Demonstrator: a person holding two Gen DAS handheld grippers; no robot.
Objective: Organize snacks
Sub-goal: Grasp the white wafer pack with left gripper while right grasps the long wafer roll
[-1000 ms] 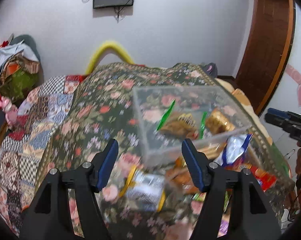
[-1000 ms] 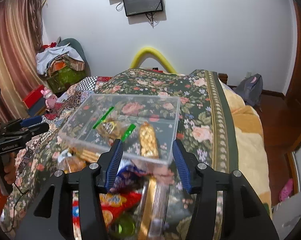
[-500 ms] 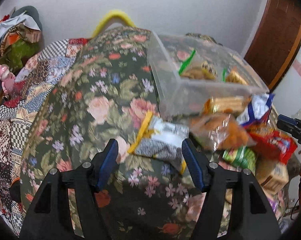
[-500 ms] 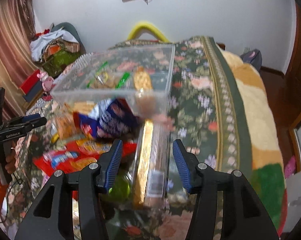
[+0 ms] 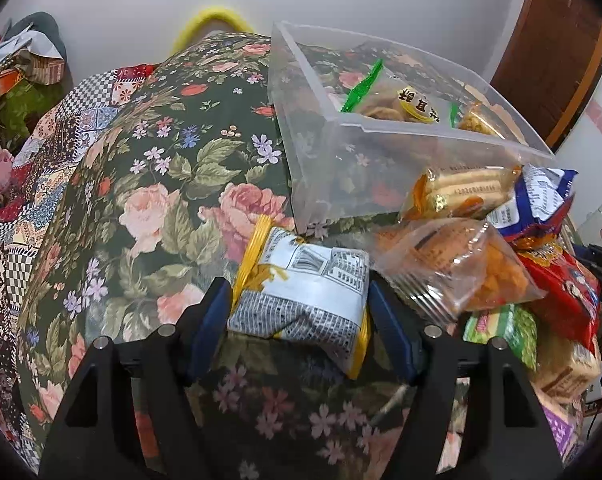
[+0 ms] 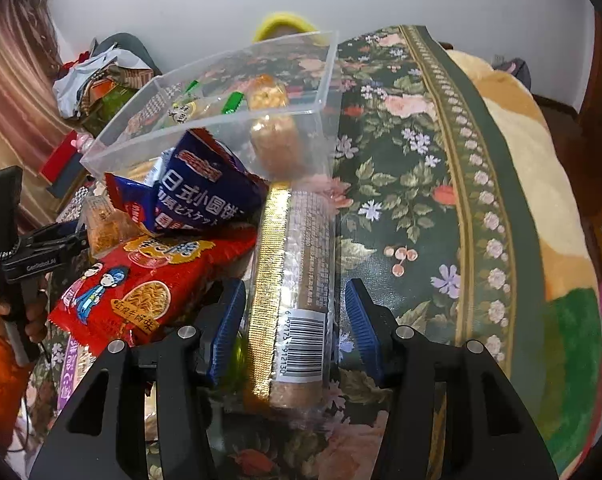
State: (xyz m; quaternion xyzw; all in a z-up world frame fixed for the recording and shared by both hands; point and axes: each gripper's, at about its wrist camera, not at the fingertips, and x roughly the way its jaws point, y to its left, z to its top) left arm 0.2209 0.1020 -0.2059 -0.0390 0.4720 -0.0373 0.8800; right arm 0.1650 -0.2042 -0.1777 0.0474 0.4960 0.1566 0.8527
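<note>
Snacks lie heaped on the flowered bedspread (image 5: 149,200) against the near wall of a clear plastic bin (image 5: 333,168), which I take as my landmark. Inside the bin I see a few packets already, two with green sealed ends (image 5: 361,88).

My left hand-held gripper (image 5: 299,314) has its blue pads spread to either side of a grey-and-white packet with yellow ends (image 5: 301,292), which lies on the bedspread just in front of the bin's near left corner. The left pad looks to be touching the packet's edge; on the right I cannot tell, and the packet does not look squeezed.

My right hand-held gripper (image 6: 295,320) also stands with fingers apart, straddling a long clear sleeve of biscuits with a gold seam (image 6: 297,280). That sleeve lies on the bedspread, its far end reaching the bin's near right corner; gaps show on both sides.

Between the two, in front of the bin, I see a clear bag of orange pieces (image 5: 473,272), a blue biscuit pack (image 6: 205,192) leaning on the bin wall and a red noodle-snack pack (image 6: 141,280) nearer to me.
</note>
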